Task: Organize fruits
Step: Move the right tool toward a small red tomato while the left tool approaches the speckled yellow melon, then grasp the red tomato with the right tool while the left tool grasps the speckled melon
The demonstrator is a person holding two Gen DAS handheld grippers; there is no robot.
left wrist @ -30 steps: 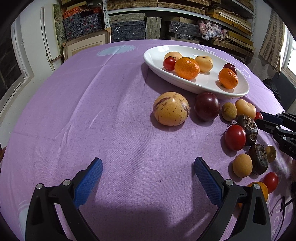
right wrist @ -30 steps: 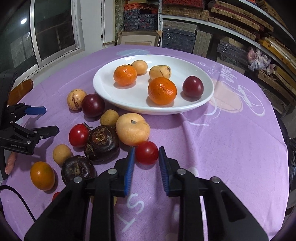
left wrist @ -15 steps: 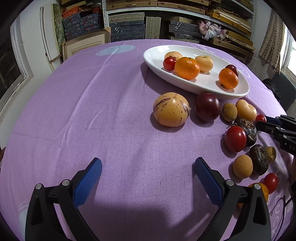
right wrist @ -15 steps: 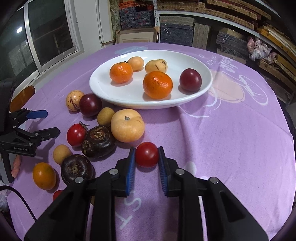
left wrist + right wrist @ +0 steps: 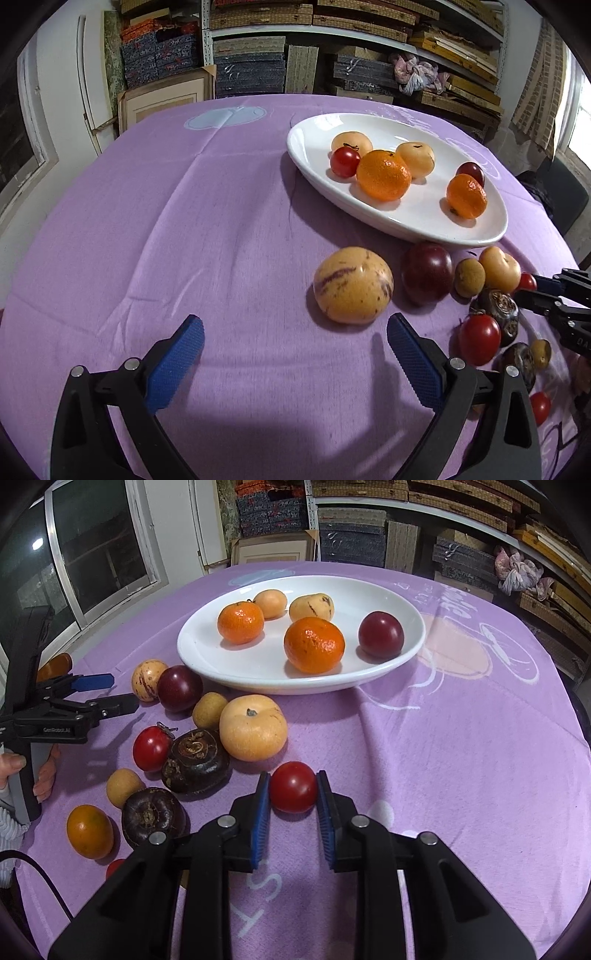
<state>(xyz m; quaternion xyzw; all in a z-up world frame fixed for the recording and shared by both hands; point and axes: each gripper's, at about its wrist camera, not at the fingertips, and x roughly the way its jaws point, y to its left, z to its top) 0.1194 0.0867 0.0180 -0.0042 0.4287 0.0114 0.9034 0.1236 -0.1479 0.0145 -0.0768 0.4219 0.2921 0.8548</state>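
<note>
My right gripper (image 5: 292, 794) is shut on a small red tomato (image 5: 293, 787), low over the purple cloth in front of the white oval plate (image 5: 207, 661). The plate holds two oranges, two pale yellow fruits, a dark plum (image 5: 381, 635) and, in the left wrist view, a red tomato (image 5: 344, 161). Loose fruit lies left of the plate: a pale round fruit (image 5: 253, 727), two dark brown fruits, a red tomato (image 5: 151, 748), a plum, small tan fruits and an orange. My left gripper (image 5: 293, 349) is open and empty over bare cloth, near a speckled yellow melon (image 5: 352, 285).
The round table is covered in purple cloth (image 5: 184, 221) and drops off at its edges. Shelves with stacked boxes (image 5: 332, 44) stand behind it. A window (image 5: 92, 554) is to the left in the right wrist view. A cable (image 5: 33, 875) lies at the table's near-left edge.
My right gripper has closed tight on the small red tomato and lifted it slightly off the cloth. My left gripper has stayed open, almost still.
</note>
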